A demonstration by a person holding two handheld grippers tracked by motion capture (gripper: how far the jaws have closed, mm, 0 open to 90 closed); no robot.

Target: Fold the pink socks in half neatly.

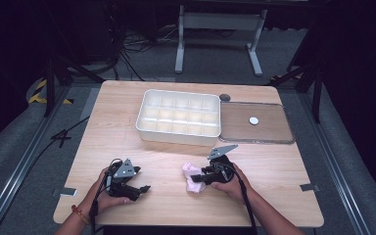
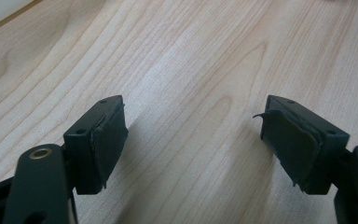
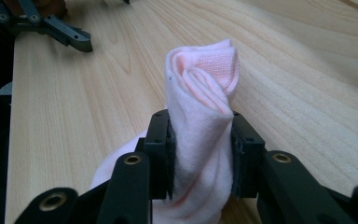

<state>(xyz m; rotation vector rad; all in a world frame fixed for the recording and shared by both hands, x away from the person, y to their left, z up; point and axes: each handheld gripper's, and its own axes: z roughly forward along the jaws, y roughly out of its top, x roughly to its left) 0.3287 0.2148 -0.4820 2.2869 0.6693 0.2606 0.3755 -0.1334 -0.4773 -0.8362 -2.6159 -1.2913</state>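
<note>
Right gripper (image 3: 200,154) clamped a rolled pink sock (image 3: 205,98) on the wooden table (image 1: 166,161). Left gripper (image 2: 191,140) stood wide, empty, well apart.

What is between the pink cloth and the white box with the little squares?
Nothing visible. The pink cloth is pinched by the right gripper, and only bare table lies between it and the white box, whose squares look empty.

cloth (image 3: 205,93): pale pink | compartment tray (image 1: 178,117): white | table (image 1: 127,107): light woodgrain
</note>
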